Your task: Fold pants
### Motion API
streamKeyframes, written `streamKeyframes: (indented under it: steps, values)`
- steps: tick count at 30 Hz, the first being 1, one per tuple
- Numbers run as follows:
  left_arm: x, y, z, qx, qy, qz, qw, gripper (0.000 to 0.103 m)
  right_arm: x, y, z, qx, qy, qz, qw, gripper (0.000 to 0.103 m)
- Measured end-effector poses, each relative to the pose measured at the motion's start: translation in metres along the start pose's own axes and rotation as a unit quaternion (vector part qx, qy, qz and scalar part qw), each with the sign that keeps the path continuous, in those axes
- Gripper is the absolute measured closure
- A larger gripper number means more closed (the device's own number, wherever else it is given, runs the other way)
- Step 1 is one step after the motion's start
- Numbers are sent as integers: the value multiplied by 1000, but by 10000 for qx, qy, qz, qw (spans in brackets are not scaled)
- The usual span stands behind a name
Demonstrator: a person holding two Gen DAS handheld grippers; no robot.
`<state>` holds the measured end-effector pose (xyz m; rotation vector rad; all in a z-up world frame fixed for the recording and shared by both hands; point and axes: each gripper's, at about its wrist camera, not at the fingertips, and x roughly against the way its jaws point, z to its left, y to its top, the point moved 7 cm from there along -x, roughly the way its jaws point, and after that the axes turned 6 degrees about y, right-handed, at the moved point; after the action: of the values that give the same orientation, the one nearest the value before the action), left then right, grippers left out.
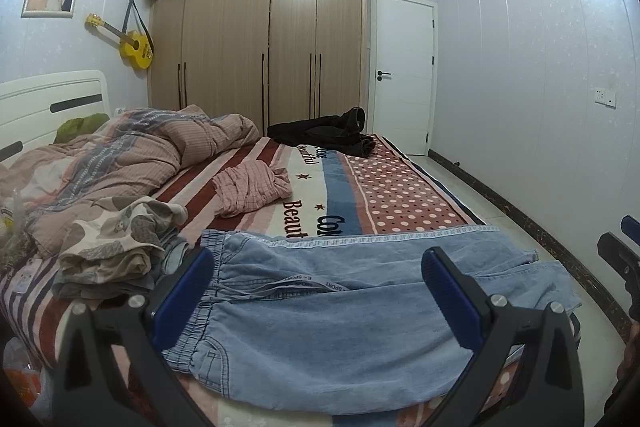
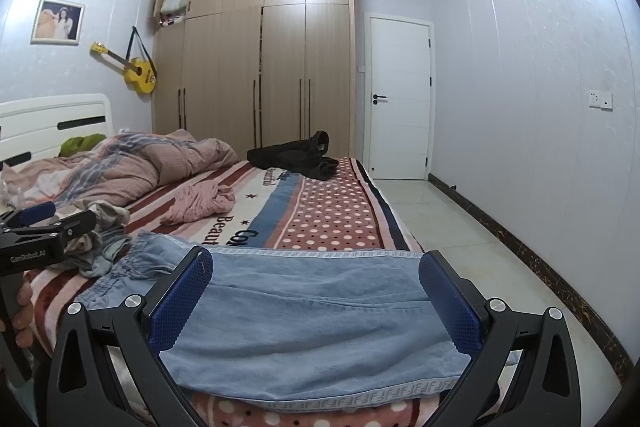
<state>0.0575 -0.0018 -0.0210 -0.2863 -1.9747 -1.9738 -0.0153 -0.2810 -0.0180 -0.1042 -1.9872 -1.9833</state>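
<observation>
Pants (image 1: 340, 307) lie flat on the bed (image 1: 400, 195), spanning between both sets of spread, empty jaws. Lower your left gripper (image 1: 320, 291) onto the waistband, your right gripper (image 2: 316, 295) onto the leg, pinch both layers evenly, then fold.

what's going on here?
A person holds a gripper in each hand over light blue pants spread flat on the near edge of the bed. The left gripper hovers by the waistband, the right gripper over the legs. Both are open and hold nothing. No fold shows yet. Other clothes lie further up the bed: a pink garment, black pants.
</observation>
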Motion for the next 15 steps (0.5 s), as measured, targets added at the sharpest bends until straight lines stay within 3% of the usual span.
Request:
streamKeyframes:
  steps: [15]
  values:
    - [0, -1, 0, 21, -74, 13, 10000, 1, 1, -1, 0, -29, -9, 22, 10000, 0]
